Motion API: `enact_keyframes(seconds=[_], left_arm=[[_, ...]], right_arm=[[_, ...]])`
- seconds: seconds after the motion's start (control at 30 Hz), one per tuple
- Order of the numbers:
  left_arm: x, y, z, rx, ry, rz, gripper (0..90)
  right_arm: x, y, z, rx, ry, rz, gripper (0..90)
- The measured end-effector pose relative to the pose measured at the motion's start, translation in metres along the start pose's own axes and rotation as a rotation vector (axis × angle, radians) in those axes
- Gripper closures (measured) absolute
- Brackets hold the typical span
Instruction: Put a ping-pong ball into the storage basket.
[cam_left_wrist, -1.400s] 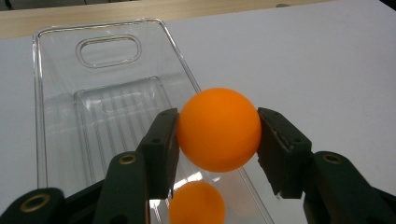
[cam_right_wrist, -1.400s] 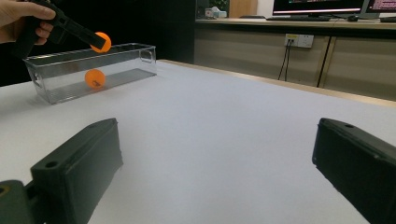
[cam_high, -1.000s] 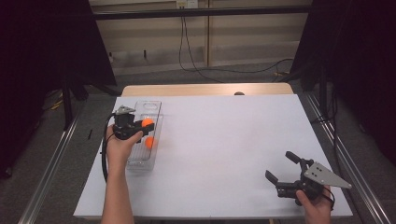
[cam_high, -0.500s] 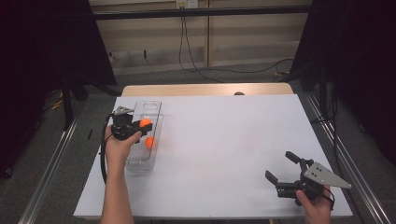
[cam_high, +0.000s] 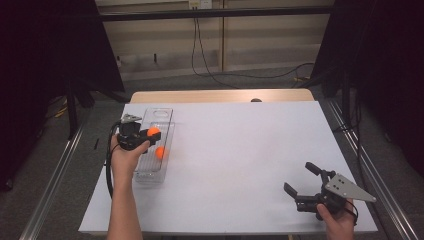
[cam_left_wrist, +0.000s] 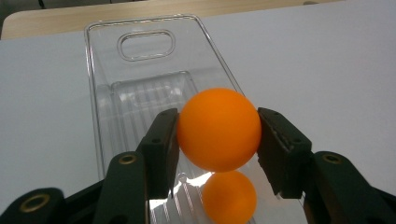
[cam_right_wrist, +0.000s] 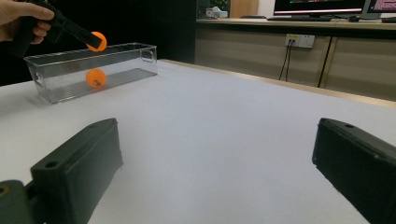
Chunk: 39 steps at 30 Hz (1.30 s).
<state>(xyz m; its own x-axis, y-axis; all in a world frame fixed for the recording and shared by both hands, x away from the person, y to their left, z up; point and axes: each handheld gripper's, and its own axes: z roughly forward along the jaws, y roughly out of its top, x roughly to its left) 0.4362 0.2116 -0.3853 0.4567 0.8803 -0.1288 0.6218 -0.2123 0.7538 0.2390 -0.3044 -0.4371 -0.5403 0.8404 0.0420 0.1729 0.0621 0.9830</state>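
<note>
Left claw (cam_left_wrist: 217, 140) is pinching an orange ball (cam_left_wrist: 218, 129) across its widest part, hovering it over the clear tray (cam_left_wrist: 100, 116). The ball is looking light, hard-shelled and slick, so a grip off the widest line is likely squirting it out. A second ball (cam_left_wrist: 229, 197) is lying in the tray just below the claw. Tray walls are standing close on either side; room is opening straight up. Right claw (cam_high: 305, 182) is resting wide open, holding nothing, well apart over bare worktop (cam_high: 240, 150).

Even bright light on the white table (cam_high: 240, 150), dark surroundings; jaws blurred up close, faint glare on the clear bin (cam_left_wrist: 154, 70)
</note>
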Motion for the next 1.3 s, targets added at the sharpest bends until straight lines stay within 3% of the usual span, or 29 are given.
enact_keyframes(seconds=[0.57,0.97,1.3], left_arm=[[0.0009,-0.0019,0.0027,0.045,0.052,0.013,50.6],[0.0011,-0.0034,0.0071,0.063,0.057,0.012,50.4],[-0.0006,-0.0022,0.0052,0.034,0.060,0.002,45.1]], right_arm=[[0.0003,0.0000,0.0003,-0.001,0.001,-0.001,0.9],[0.0006,0.0000,0.0003,0.000,0.002,-0.003,0.9],[0.0008,0.0000,0.0001,-0.001,0.003,-0.005,0.9]])
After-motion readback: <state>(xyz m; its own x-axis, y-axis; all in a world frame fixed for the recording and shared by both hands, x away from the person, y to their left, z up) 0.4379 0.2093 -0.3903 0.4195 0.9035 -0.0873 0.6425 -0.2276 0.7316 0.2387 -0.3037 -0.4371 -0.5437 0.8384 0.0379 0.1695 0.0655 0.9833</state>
